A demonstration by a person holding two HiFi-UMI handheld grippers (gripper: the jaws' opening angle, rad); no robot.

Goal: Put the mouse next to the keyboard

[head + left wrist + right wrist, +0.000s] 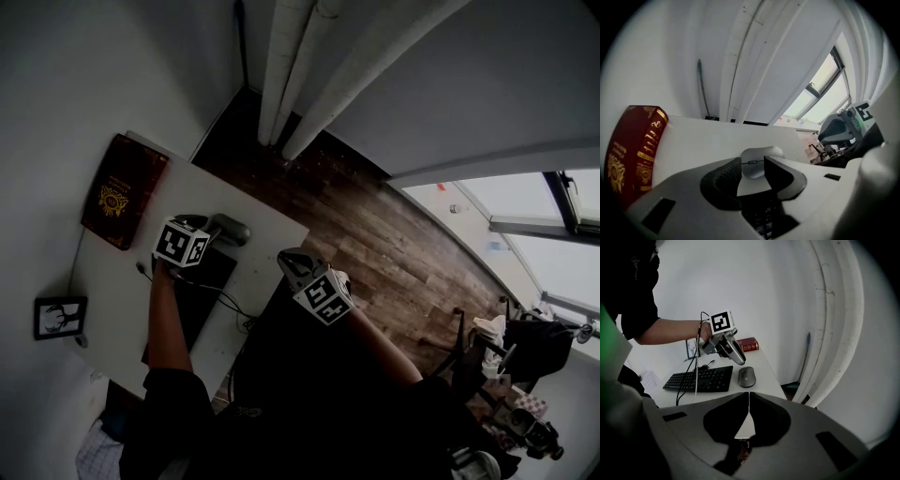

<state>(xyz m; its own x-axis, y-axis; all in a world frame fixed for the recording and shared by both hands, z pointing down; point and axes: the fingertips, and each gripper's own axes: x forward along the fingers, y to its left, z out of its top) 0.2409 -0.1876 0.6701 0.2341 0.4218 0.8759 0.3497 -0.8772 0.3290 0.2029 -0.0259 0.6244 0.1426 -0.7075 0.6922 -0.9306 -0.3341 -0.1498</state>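
A grey mouse (pixel 746 376) lies on the white table (pixel 761 366), just off the right end of the black keyboard (pixel 698 379). My left gripper (pixel 737 360) hangs tilted just above the mouse and does not touch it. In the left gripper view the left gripper (pixel 752 162) is open and the mouse (pixel 759 153) shows through the gap beyond its fingertips. My right gripper (pixel 749 401) is shut and empty, held off the table's near side. In the head view the left gripper (pixel 230 230) is over the keyboard's (pixel 192 295) far end and the right gripper (pixel 289 258) is off the table's edge.
A red book (pixel 122 190) stands at the table's far corner by the wall. A small picture frame (pixel 59 317) and a cable (pixel 696 376) sit near the keyboard. White pipes (pixel 291 66) run down the wall beyond the table; wooden floor (pixel 375 234) lies beside it.
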